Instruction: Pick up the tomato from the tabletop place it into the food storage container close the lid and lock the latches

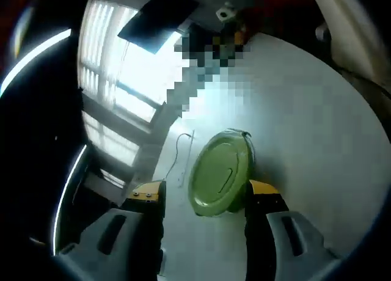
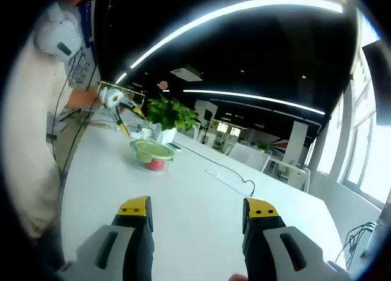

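In the left gripper view, a round container with a green lid sits on the white table, just beyond my left gripper. That gripper is open, and its right jaw tip overlaps the lid's rim. In the right gripper view the same container stands far off on the table, lid on, with the red tomato showing through its clear wall. The left gripper hangs just above and behind it in a person's hand. My right gripper is open over bare tabletop, holding nothing.
A person in a white shirt stands at the table's left edge. A potted plant stands behind the container. A thin cable lies across the table, also seen as a cable beside the container. Bright windows lie beyond the table edge.
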Action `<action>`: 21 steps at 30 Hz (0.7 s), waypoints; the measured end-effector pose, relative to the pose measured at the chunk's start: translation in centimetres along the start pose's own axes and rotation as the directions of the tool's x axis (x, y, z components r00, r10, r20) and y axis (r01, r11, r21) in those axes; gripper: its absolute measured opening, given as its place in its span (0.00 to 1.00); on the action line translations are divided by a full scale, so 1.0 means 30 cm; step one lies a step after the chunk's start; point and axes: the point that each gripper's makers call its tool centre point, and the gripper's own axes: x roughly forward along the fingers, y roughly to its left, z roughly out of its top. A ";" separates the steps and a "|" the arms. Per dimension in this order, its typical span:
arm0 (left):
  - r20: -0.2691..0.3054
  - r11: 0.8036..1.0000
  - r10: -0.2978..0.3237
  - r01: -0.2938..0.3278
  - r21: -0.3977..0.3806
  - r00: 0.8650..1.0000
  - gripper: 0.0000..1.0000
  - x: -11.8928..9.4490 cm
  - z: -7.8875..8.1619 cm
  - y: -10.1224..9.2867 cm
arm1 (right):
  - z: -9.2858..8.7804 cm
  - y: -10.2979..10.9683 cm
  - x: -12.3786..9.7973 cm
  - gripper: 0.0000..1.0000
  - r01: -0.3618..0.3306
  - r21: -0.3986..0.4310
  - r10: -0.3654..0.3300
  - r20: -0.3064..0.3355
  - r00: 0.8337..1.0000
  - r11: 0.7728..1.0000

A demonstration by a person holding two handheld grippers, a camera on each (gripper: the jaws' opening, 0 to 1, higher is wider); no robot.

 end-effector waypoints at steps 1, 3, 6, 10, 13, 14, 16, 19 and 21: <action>0.025 0.998 0.030 -0.029 -0.053 0.999 0.43 -0.014 0.008 0.009 | -0.002 -0.006 -0.005 0.53 0.011 0.001 -0.011 0.001 1.000 1.000; 0.062 0.990 0.071 -0.063 -0.123 0.996 0.43 -0.035 0.019 0.019 | -0.014 -0.030 -0.017 0.53 0.031 0.009 -0.031 0.008 0.999 0.999; 0.109 0.963 0.156 -0.127 -0.239 0.982 0.44 -0.070 0.040 0.039 | -0.017 -0.054 -0.031 0.53 0.071 0.019 -0.071 0.025 0.997 0.997; 0.149 0.905 0.279 -0.208 -0.372 0.949 0.44 -0.127 0.049 0.083 | -0.003 -0.068 -0.043 0.53 0.113 0.023 -0.114 0.045 0.992 0.993; 0.145 0.876 0.340 -0.256 -0.409 0.929 0.45 -0.155 0.062 0.107 | 0.006 -0.084 -0.051 0.53 0.143 0.030 -0.144 0.058 0.988 0.989; 0.144 0.862 0.365 -0.276 -0.425 0.920 0.44 -0.167 0.066 0.118 | 0.008 -0.089 -0.056 0.53 0.150 0.034 -0.152 0.063 0.986 0.988; 0.153 0.847 0.381 -0.278 -0.453 0.912 0.44 -0.183 0.074 0.118 | 0.012 -0.093 -0.062 0.53 0.158 0.040 -0.161 0.073 0.984 0.987; 0.161 0.831 0.401 -0.284 -0.479 0.902 0.44 -0.199 0.077 0.112 | 0.013 -0.101 -0.073 0.53 0.175 0.049 -0.179 0.083 0.980 0.983; 0.154 0.820 0.414 -0.295 -0.490 0.897 0.44 -0.206 0.073 0.110 | 0.010 -0.110 -0.083 0.54 0.191 0.059 -0.196 0.088 0.977 0.980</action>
